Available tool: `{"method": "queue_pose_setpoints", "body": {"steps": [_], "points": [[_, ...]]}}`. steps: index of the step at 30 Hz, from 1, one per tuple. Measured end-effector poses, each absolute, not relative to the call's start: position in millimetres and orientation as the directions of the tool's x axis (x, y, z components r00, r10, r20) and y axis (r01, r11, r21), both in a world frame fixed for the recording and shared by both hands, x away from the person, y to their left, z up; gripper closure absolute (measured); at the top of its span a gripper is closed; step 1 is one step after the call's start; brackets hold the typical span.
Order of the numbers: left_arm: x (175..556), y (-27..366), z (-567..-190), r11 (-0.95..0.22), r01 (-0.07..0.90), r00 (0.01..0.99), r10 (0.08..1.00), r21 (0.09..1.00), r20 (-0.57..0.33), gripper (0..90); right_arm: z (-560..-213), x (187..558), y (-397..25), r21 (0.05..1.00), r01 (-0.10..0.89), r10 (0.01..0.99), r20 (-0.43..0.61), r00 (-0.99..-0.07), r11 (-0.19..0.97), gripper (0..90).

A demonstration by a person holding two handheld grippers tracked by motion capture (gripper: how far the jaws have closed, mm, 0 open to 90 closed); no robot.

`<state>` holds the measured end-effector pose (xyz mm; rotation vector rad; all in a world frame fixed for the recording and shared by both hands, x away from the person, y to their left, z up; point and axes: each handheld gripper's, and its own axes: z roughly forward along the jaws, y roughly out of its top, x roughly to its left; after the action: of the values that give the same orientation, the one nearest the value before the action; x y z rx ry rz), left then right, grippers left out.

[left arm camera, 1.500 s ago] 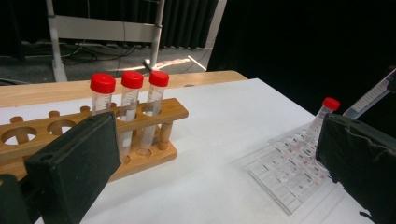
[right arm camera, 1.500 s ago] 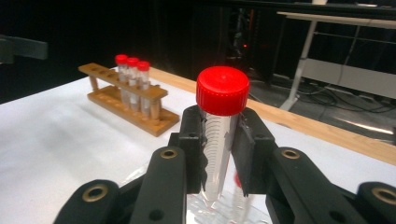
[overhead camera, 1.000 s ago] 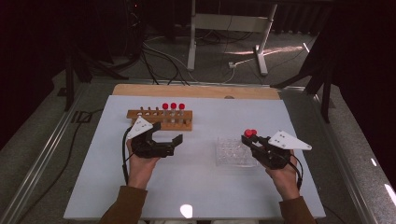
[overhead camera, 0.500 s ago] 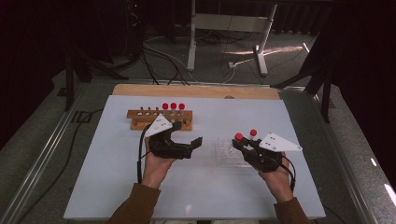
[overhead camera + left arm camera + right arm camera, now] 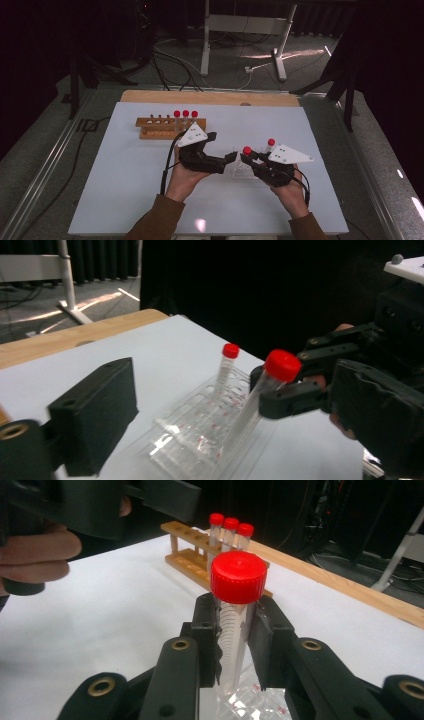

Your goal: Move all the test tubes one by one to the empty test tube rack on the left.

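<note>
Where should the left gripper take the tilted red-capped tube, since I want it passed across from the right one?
Probably the bare clear shaft below the right gripper, coming from the tube's open side. Those jaws clamp just under the red cap, and its foot sits at the clear rack, so little else is free.

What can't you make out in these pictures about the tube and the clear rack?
- Held tube: its bottom, right gripper view, hidden by the right gripper.
- Clear rack: which hole the tube enters, left gripper view, glare and transparency.
- Clear rack, high view: mostly covered by both grippers.
</note>
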<state>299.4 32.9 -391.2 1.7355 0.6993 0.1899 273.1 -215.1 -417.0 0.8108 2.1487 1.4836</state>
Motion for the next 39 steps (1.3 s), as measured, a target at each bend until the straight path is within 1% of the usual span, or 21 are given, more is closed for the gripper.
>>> {"method": "queue_pose_setpoints", "body": {"steps": [3, 4, 7, 12, 14, 18, 19, 23, 26, 33, 36, 39], "points": [[300, 24, -393, -0.134, 0.349, 0.814, 0.534, 0.927, -0.23, 17.2, -417, 272, -212, 0.934, 0.235, 0.654, 0.002, -0.756, 0.269, 74.1], [300, 22, -393, -0.141, 0.347, 0.818, 0.53, 0.927, -0.225, 17.8, -417, 272, -212, 0.933, 0.233, 0.652, 0.0, -0.759, 0.272, 74.1], [300, 14, -395, -0.157, 0.341, 0.83, 0.513, 0.927, -0.219, 27.3, -417, 272, -210, 0.932, 0.234, 0.643, 0.001, -0.766, 0.277, 74.1], [299, 3, -398, -0.182, 0.336, 0.843, 0.495, 0.924, -0.209, 48.4, -417, 272, -209, 0.932, 0.235, 0.637, 0.006, -0.771, 0.276, 74.0], [299, 2, -398, -0.171, 0.336, 0.845, 0.49, 0.926, -0.216, 56.3, -417, 272, -209, 0.932, 0.235, 0.636, 0.006, -0.772, 0.276, 74.1], [298, 2, -398, -0.16, 0.321, 0.852, 0.478, 0.933, -0.211, 68.1, -418, 273, -210, 0.933, 0.237, 0.638, 0.011, -0.77, 0.27, 74.0], [297, 2, -397, -0.162, 0.32, 0.851, 0.482, 0.933, -0.208, 69.6, -418, 273, -211, 0.933, 0.237, 0.638, 0.011, -0.77, 0.271, 74.0], [297, 3, -397, -0.157, 0.323, 0.848, 0.486, 0.933, -0.212, 70.6, -418, 273, -211, 0.934, 0.237, 0.637, 0.013, -0.771, 0.268, 73.2], [298, 4, -395, -0.15, 0.322, 0.844, 0.493, 0.935, -0.212, 71.0, -419, 272, -211, 0.933, 0.231, 0.628, 0.007, -0.778, 0.275, 68.8], [300, 10, -392, -0.135, 0.328, 0.83, 0.513, 0.935, -0.217, 71.1, -419, 274, -212, 0.932, 0.243, 0.617, 0.026, -0.786, 0.27, 47.3], [301, 13, -391, -0.124, 0.332, 0.824, 0.521, 0.935, -0.223, 71.1, -421, 276, -212, 0.928, 0.255, 0.616, 0.035, -0.787, 0.273, 35.8], [303, 16, -390, -0.115, 0.336, 0.819, 0.526, 0.935, -0.229, 71.1, -421, 276, -211, 0.926, 0.265, 0.637, 0.036, -0.77, 0.269, 23.2]]}}
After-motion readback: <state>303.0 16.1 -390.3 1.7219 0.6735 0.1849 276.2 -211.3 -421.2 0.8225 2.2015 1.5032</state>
